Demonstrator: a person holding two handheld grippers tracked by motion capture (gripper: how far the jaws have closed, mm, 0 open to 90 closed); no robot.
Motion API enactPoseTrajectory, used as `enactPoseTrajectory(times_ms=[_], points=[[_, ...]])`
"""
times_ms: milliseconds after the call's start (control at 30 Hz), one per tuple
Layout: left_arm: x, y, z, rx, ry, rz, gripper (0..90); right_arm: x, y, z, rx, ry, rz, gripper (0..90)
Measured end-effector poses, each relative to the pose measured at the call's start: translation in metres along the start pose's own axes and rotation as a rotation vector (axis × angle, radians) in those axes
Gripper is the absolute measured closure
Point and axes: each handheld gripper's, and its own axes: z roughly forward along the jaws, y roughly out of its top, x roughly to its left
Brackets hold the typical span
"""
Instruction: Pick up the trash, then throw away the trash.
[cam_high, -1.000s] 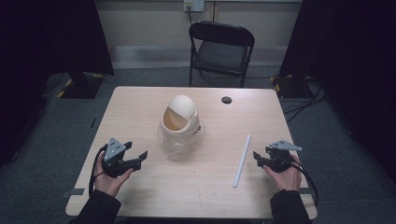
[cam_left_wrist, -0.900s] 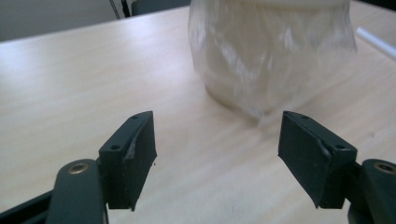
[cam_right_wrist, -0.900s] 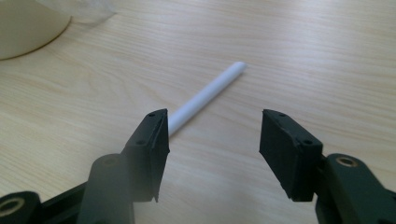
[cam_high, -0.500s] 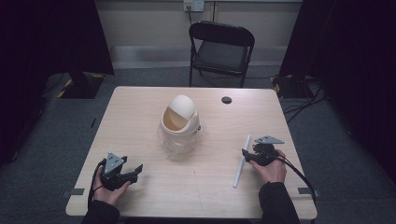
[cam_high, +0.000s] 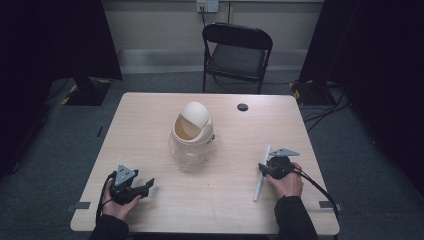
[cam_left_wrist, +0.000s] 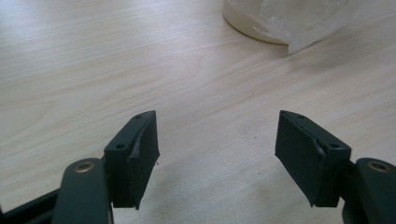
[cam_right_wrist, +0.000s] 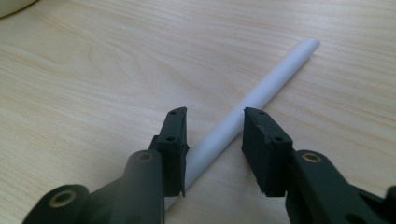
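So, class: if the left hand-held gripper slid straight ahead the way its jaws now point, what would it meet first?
Probably the clear plastic bag around the base of the small cream bin. The left hand-held gripper stands open over bare table until then, though depth is hard to judge.

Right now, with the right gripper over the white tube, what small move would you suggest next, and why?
Probably finish closing the right gripper on the white tube. Its jaws have just been closing and straddle the tube, which lies flat on the table, yet a gap shows on one side, so nothing is gripped.
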Motion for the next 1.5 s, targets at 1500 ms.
enactPoseTrajectory(times_ms=[1500], points=[[-0.009,0.008,-0.004,-0.086,-0.099,0.019,39.2,-0.007,0.036,-0.078,-0.585,0.156,0.011,80.5]])
